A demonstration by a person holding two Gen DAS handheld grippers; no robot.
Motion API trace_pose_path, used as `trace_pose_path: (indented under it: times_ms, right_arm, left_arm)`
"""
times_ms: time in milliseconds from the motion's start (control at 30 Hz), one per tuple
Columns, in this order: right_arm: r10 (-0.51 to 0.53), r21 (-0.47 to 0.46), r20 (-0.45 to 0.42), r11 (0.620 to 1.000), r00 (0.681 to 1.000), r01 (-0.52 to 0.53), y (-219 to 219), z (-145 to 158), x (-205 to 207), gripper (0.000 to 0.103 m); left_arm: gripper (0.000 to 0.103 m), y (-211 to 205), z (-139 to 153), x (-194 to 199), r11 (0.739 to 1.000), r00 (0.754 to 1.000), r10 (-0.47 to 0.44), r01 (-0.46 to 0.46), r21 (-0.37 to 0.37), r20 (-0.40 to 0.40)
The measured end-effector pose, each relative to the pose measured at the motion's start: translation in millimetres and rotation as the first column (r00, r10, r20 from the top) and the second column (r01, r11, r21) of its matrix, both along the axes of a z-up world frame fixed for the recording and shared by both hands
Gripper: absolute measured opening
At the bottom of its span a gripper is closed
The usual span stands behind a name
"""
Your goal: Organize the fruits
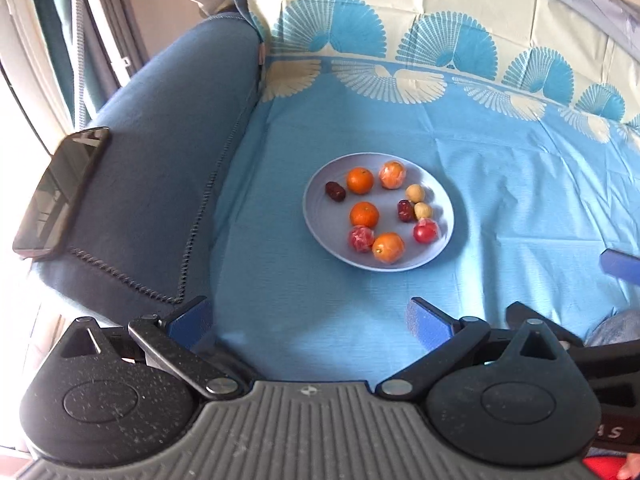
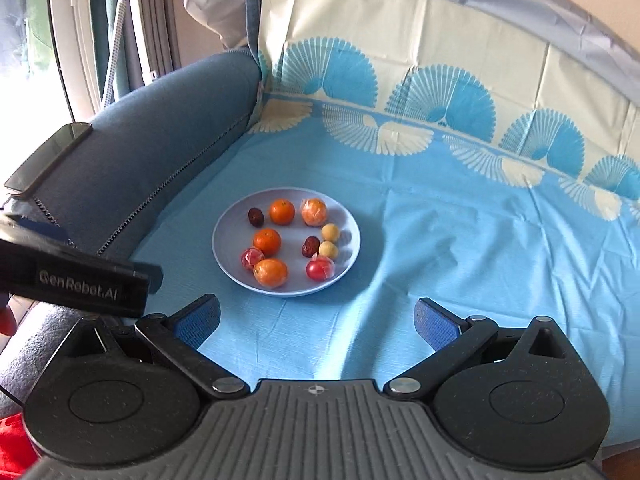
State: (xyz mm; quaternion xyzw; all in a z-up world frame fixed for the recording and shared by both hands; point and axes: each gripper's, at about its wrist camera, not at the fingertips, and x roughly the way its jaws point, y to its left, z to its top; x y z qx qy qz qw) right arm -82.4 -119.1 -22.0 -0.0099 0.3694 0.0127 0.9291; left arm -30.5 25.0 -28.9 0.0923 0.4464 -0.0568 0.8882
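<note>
Plate [image 1: 316,216]: three oranges [image 1: 360,180], three wrapped fruits [image 1: 392,175], two dates [image 1: 335,191], two longans [image 1: 414,193]. Left gripper [image 1: 310,322] and right gripper [image 2: 318,320] spread wide, empty.

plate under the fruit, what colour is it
Pale lavender-blue, plain, no pattern. The plate shows best in the right wrist view.

Bright daylight from left window [image 1: 16,92], blown-out glare; fisheye-bent edges.
</note>
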Motion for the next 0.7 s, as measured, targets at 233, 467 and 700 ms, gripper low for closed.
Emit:
trace_pose_path:
  times_ms: [233,467,700]
  right_arm:
    - [-0.006,-0.006,0.027,1.000,1.000,0.007,4,8,-20,0.102]
    - [-0.003,-0.016,0.038,1.000,0.999,0.003,6,11,-26,0.102]
    - [-0.012,-0.023,0.043,1.000,0.999,0.013,5,13,-24,0.102]
  left_arm:
    - [0.103,5,12,-17,1.000,0.999,-0.004,0.004,0.003,0.036]
    - [0.103,3,14,-20,1.000,0.999,-0.005,0.004,0.013,0.048]
    - [0.103,5,14,-17,1.000,0.999,0.000,-0.001,0.022,0.050]
